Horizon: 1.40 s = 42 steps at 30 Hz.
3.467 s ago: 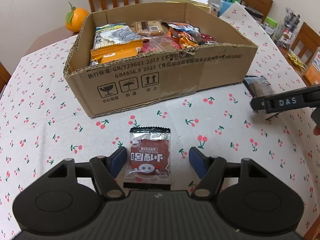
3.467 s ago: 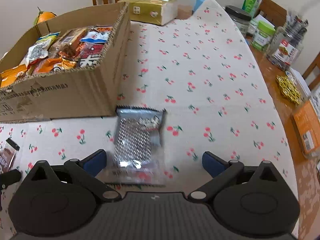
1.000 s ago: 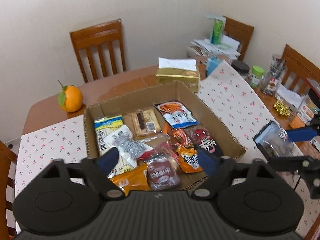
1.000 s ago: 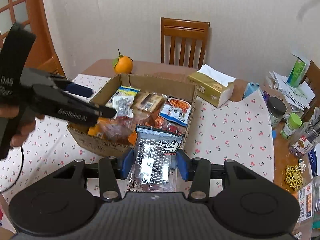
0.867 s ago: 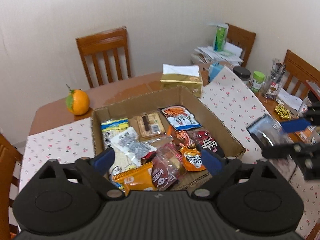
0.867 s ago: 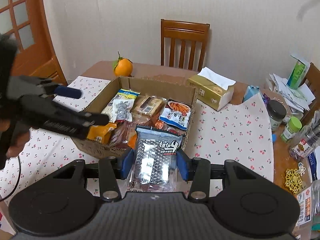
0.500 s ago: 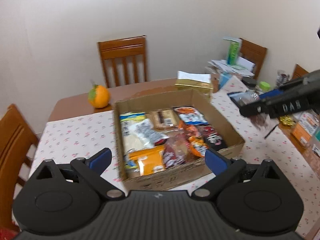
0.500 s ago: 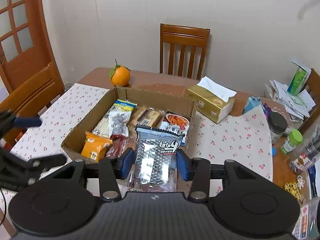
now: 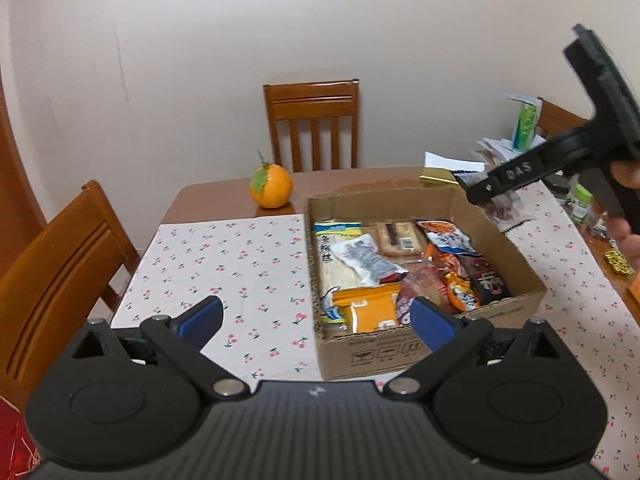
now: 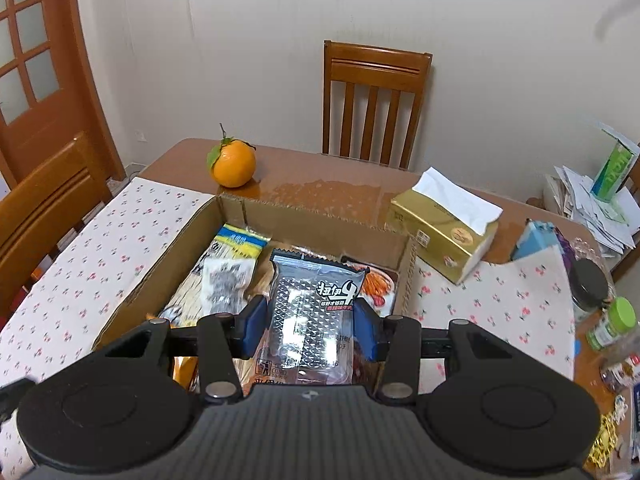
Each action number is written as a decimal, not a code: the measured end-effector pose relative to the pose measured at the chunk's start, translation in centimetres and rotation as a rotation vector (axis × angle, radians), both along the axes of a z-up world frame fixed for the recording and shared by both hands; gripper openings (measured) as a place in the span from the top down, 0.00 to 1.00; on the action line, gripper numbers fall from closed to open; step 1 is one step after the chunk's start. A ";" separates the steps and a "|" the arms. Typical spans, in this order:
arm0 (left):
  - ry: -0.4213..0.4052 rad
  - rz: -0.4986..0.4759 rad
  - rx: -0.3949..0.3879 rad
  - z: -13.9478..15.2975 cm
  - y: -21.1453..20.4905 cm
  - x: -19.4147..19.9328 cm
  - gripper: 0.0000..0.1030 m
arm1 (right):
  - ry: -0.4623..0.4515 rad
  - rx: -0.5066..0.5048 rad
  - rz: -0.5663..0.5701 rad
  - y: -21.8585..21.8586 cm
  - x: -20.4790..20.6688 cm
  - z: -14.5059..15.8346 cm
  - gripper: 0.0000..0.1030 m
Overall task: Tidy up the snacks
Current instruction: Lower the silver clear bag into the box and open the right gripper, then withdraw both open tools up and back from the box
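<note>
An open cardboard box (image 9: 516, 264) of several snack packets stands on the table; it also shows in the right wrist view (image 10: 152, 280). My right gripper (image 10: 310, 322) is shut on a silver snack packet (image 10: 312, 312) and holds it above the box. In the left wrist view the right gripper (image 9: 486, 192) hangs over the box's far right corner with the packet (image 9: 506, 210) dangling from it. My left gripper (image 9: 316, 318) is open and empty, held high in front of the box's left side.
An orange (image 9: 270, 185) sits behind the box, also in the right wrist view (image 10: 233, 163). A gold tissue box (image 10: 444, 232) lies right of the box. Jars (image 10: 610, 322) and papers (image 10: 592, 208) crowd the right. Wooden chairs (image 9: 56, 272) stand around the table.
The left gripper dropped the brown packet into the box, then pulled back and to the left. The right gripper carried the silver packet forward over the box.
</note>
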<state>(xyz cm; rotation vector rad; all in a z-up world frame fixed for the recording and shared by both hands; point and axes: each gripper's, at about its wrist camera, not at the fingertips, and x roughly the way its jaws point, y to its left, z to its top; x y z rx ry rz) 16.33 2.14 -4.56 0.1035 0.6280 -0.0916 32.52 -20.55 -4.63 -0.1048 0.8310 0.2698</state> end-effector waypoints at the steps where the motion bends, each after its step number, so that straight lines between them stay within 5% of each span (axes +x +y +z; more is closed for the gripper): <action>1: 0.003 0.006 0.001 -0.1 0.1 0.0 0.03 | 0.001 -0.007 -0.006 0.2 0.5 -0.2 0.47; 2: 0.006 0.012 0.004 -0.1 0.2 0.1 0.03 | 0.001 -0.013 -0.010 0.5 1.0 -0.5 0.44; 4: 0.008 0.020 0.010 -0.2 0.3 0.2 0.03 | 0.006 -0.022 -0.014 0.8 1.6 -1.0 0.14; 9: 0.008 0.025 0.026 0.0 0.2 0.5 0.03 | 0.017 -0.025 -0.033 1.0 0.2 -0.9 0.00; 25: 0.138 0.039 0.004 3.0 -2.3 0.8 0.03 | 0.133 -0.050 -0.312 -0.3 -9.9 0.8 0.00; 42: 0.128 0.056 -0.010 7.3 -3.5 -0.1 0.03 | -0.017 -0.046 -0.284 1.4 -14.4 7.1 0.00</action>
